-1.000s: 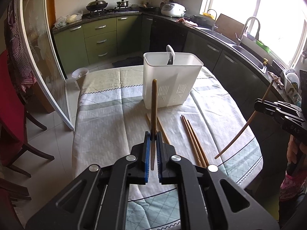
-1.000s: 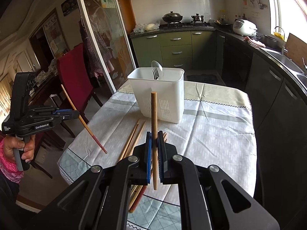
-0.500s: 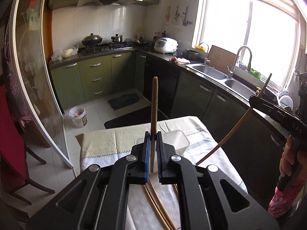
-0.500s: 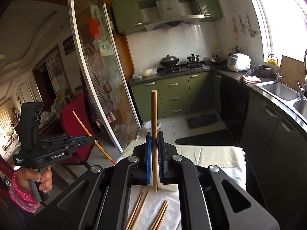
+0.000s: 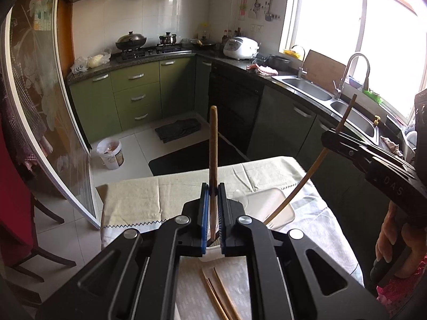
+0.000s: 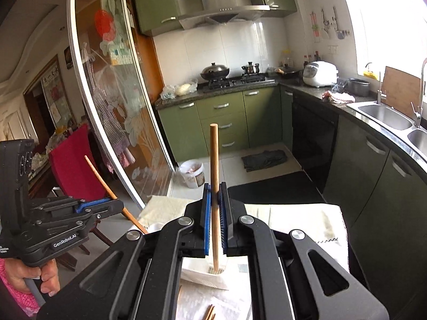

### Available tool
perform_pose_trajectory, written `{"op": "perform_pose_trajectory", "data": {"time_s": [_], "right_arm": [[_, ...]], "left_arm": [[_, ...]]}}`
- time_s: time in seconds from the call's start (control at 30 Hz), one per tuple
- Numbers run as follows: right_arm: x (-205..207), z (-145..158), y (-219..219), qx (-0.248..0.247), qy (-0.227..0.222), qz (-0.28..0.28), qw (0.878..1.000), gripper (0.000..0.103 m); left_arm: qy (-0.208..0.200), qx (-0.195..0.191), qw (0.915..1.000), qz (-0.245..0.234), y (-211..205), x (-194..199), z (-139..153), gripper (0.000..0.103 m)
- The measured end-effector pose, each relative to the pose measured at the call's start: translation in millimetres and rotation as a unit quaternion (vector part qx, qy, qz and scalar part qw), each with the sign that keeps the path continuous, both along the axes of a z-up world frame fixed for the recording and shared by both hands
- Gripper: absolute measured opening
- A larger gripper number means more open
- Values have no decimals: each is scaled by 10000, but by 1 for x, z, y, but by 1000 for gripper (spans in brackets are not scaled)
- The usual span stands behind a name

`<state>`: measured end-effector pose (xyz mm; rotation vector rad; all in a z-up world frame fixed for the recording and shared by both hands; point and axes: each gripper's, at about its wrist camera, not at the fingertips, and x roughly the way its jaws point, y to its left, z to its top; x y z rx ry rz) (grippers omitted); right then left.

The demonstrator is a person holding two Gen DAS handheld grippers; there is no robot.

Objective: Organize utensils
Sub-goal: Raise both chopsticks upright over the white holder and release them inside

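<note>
Left wrist view: three loose chopsticks (image 5: 220, 294) lie on the near worktop (image 5: 133, 202), not yet stored. Both fingers pinch one chopstick each, left gripper (image 5: 212, 208) and right gripper (image 6: 214, 208), above the white holder (image 5: 277, 205) further off.

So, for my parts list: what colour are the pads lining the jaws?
Blue pads, clearest in the right wrist view.

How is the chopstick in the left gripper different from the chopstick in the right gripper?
1. The left gripper's chopstick looks darker and browner; the right gripper's chopstick looks lighter and more orange.
2. The right gripper's chopstick ends in a flat cut top; the left gripper's chopstick has a rounder top.

Both stand nearly upright, clamped between shut jaws, above the white utensil holder.
</note>
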<state>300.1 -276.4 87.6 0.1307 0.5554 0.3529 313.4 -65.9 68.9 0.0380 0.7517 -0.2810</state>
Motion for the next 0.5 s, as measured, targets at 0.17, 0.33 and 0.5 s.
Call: {"op": "perform_pose_trajectory", "data": {"time_s": [0.17,0.33,0.5], "right_arm": [[16,-40,11,-180,387,37,9991,7],[20,-51,11,-177,500,33,9986,8],[12,-43,9,-150,450,43,9989,15]], "left_arm": [[418,82,9991,-27,-3,5,-25,7],[578,50,9983,-7,0,7,-36,7],[529,-33,9986,28,5,4,-29,14]]}}
